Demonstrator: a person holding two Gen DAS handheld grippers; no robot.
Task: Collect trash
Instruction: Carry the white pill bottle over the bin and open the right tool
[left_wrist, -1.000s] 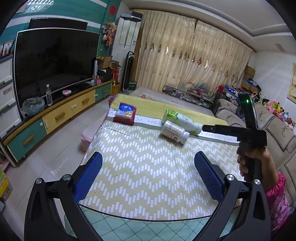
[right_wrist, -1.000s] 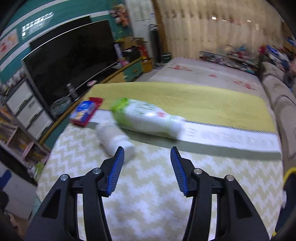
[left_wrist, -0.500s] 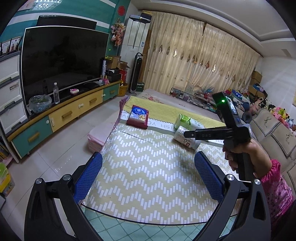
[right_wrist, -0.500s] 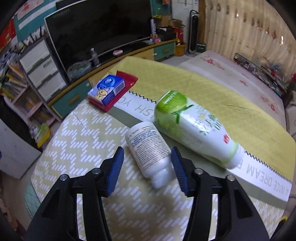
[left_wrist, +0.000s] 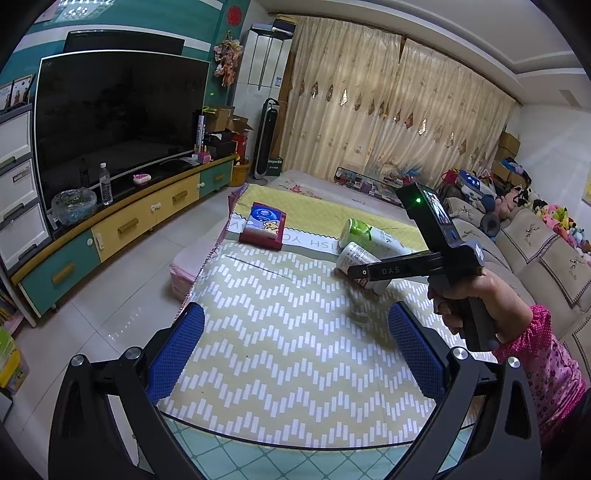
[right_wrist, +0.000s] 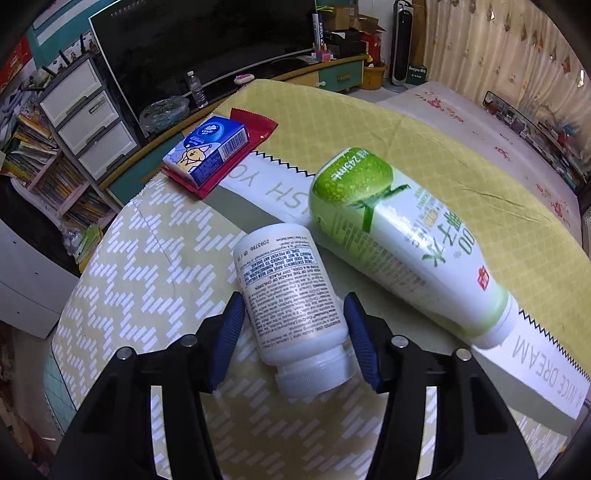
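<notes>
Jaws of the right gripper (right_wrist: 295, 338) sit spread around the white pill bottle (right_wrist: 291, 299) without pinching it, the left gripper (left_wrist: 295, 350) is spread and empty, so no trash is picked up yet, with the green bottle (right_wrist: 399, 243) and tissue pack (right_wrist: 207, 149) left too.

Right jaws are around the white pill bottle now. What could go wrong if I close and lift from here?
1. The white pill bottle lies tilted between the open jaws of the right gripper, so it may twist or squirt out.
2. Its far end seems to touch the green drink bottle, which could roll when you lift.
</notes>
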